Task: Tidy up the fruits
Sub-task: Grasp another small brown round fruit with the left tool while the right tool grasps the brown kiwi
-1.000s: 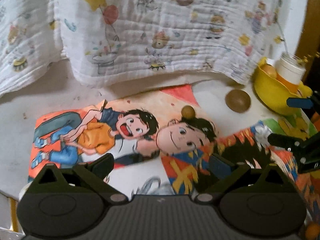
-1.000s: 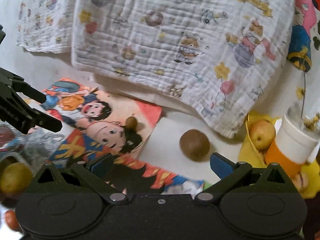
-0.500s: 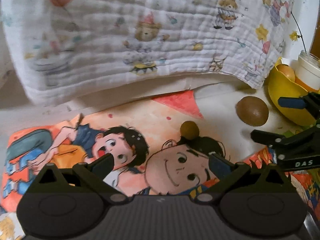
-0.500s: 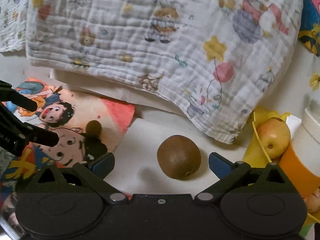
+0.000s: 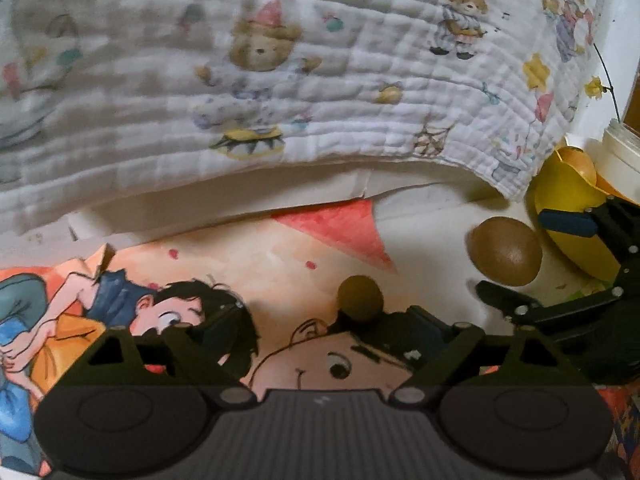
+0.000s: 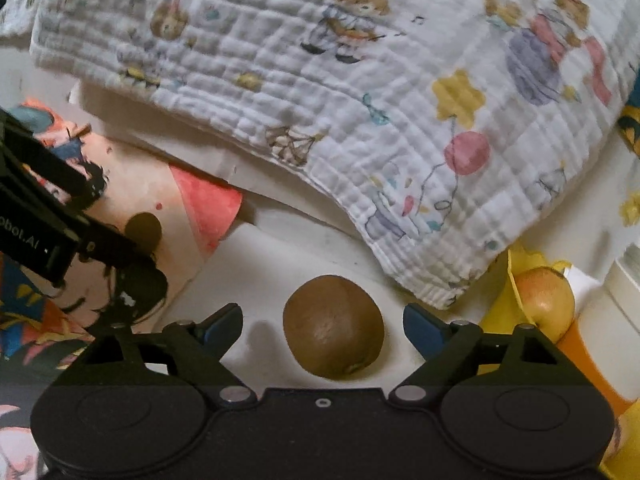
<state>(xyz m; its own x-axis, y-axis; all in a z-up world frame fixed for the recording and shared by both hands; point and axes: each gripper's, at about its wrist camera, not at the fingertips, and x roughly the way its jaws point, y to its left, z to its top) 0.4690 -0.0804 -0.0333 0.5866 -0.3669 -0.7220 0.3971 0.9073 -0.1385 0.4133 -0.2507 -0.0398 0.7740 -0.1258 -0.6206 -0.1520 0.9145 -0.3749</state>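
Ahead of the left gripper (image 5: 320, 330) in the left wrist view, fingers spread wide, nothing held; small round brown fruit (image 5: 360, 298) sits on the cartoon poster (image 5: 248, 264), just beyond the fingertips. Kiwi (image 5: 505, 251) lies on bare tabletop toward the right edge, near yellow bowl (image 5: 568, 216).

Right wrist view: right gripper (image 6: 323, 326) fingers apart, flanking the kiwi (image 6: 333, 326), not touching. Apple (image 6: 545, 304) already in yellow bowl (image 6: 506, 312). Baby blanket (image 6: 360, 80) hangs behind. Kiwi looks light, fuzzy, fairly soft, likely rolls; grip across its middle, gentle squeeze.
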